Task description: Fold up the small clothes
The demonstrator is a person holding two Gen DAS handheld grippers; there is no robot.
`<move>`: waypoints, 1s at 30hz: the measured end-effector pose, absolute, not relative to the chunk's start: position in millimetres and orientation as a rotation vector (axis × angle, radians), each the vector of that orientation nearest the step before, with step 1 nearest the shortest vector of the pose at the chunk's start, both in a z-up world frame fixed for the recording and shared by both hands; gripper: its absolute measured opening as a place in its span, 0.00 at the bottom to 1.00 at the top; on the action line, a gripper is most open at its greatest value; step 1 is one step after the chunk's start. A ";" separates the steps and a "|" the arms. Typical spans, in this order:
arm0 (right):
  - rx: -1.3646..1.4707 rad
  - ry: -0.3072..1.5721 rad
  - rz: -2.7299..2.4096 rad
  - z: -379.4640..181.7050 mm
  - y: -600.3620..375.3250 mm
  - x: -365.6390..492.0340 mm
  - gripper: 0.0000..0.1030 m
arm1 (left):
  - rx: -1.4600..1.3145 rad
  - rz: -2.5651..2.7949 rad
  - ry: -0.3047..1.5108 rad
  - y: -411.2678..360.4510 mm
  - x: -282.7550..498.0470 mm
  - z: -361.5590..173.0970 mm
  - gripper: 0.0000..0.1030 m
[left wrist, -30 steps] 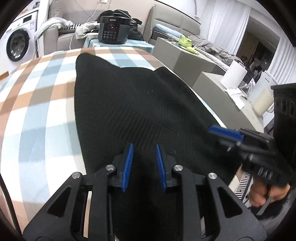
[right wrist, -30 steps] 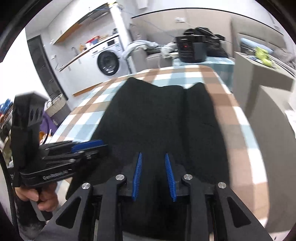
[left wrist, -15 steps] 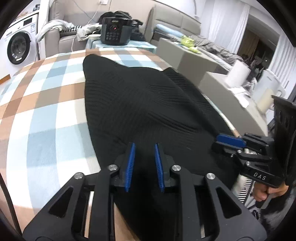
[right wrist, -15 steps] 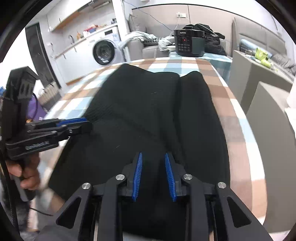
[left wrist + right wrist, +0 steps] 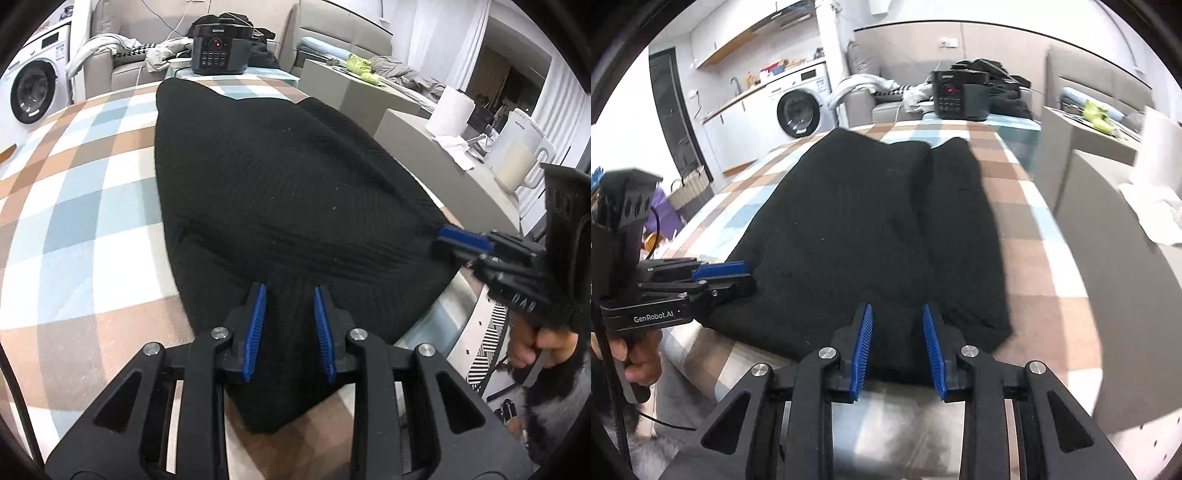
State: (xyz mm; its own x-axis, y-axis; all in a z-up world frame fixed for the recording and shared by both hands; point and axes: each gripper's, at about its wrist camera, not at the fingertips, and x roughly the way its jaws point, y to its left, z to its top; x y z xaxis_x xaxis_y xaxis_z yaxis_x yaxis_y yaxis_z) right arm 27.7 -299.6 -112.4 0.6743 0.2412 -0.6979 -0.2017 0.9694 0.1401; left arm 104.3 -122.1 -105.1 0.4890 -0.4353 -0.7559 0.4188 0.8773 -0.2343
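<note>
A black ribbed knit garment (image 5: pixel 280 206) lies flat on the checked tablecloth (image 5: pixel 74 206), with a folded strip along its right side (image 5: pixel 960 221). My left gripper (image 5: pixel 288 328) hovers open over the garment's near left corner, with cloth between its blue pads but not pinched. My right gripper (image 5: pixel 897 347) is open over the near right edge of the garment (image 5: pixel 857 236). Each gripper shows in the other's view: the right one (image 5: pixel 461 240) touches the cloth's right corner, the left one (image 5: pixel 720 273) sits at its left edge.
A black pressure cooker (image 5: pixel 221 48) stands at the table's far end. A washing machine (image 5: pixel 799 110) and a sofa with clothes (image 5: pixel 122 55) lie beyond. Grey counters (image 5: pixel 424 155) with a paper roll (image 5: pixel 448 110) and a jug (image 5: pixel 521 158) stand to the right.
Both grippers have drawn back toward the near edge of the garment. The cloth's near hem now lies flatter on the table. Both stay open.
</note>
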 end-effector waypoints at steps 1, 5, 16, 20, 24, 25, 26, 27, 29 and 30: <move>0.050 0.795 0.214 -112.2 -303.1 25.6 0.29 | -0.023 -0.513 0.927 -120.8 103.1 -104.6 0.23; 0.139 0.786 0.193 -105.7 -313.7 27.8 0.29 | -0.054 -0.500 0.940 -115.6 103.7 -96.5 0.23; 0.130 0.767 0.296 -85.3 -266.9 98.6 0.30 | -0.026 -0.461 0.855 -119.7 194.8 -73.0 0.24; 0.132 0.808 0.261 -91.2 -252.4 135.2 0.30 | -0.013 -0.487 0.879 -123.8 228.7 -83.6 0.23; 0.142 0.840 0.274 -95.5 -240.9 166.5 0.30 | 0.000 -0.485 0.907 -123.8 245.5 -96.5 0.23; 0.140 0.860 0.280 -98.8 -237.1 175.2 0.30 | -0.008 -0.492 0.909 -121.5 248.1 -100.3 0.23; 0.136 0.874 0.283 -101.7 -234.3 181.1 0.30 | -0.015 -0.496 0.910 -118.7 249.5 -103.3 0.23; 0.126 0.900 0.283 -106.6 -231.2 188.4 0.30 | -0.027 -0.503 0.911 -115.5 250.5 -105.4 0.22; 0.100 0.940 0.261 -114.6 -229.8 198.0 0.29 | -0.045 -0.516 0.912 -110.8 250.8 -106.4 0.22; 0.089 0.932 0.252 -113.7 -231.0 198.1 0.29 | -0.043 -0.519 0.912 -109.5 250.0 -106.1 0.22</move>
